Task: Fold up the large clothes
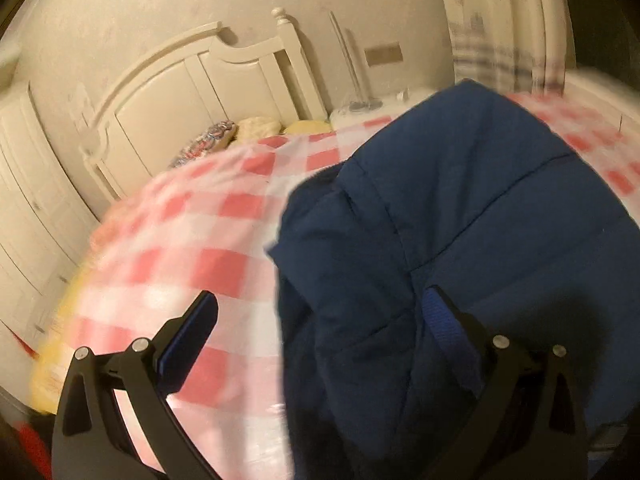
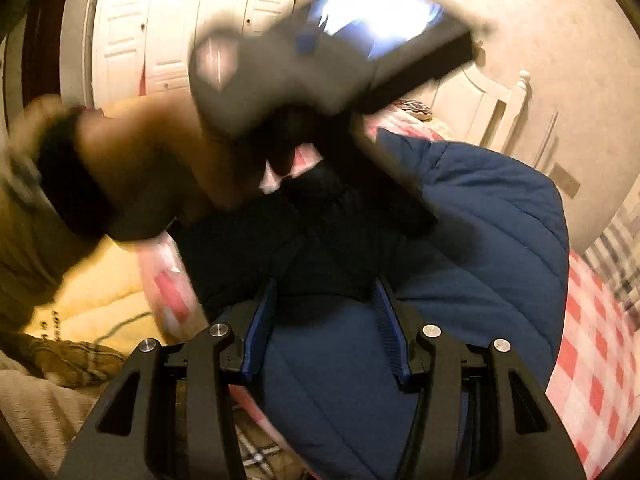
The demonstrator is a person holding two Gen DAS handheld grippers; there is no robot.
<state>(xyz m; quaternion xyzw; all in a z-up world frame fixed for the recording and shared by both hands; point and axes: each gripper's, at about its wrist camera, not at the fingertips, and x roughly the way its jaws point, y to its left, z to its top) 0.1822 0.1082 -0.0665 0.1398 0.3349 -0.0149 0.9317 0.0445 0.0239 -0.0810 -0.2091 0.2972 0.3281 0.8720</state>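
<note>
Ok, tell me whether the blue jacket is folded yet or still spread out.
Partly folded. The blue quilted jacket lies bunched on the checked bedsheet, one part doubled over along its left edge; no neat finished fold shows.

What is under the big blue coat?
The blue coat lies on a red and white checked cover, which shows around its edges. How the cover looks right beneath the coat is hidden, as is anything tucked there.

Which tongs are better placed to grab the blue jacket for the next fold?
Probably the right tongs: both fingers straddle the blue quilted jacket, fabric between them. The left tongs stand wide open at its edge, one finger over the checked sheet.
</note>
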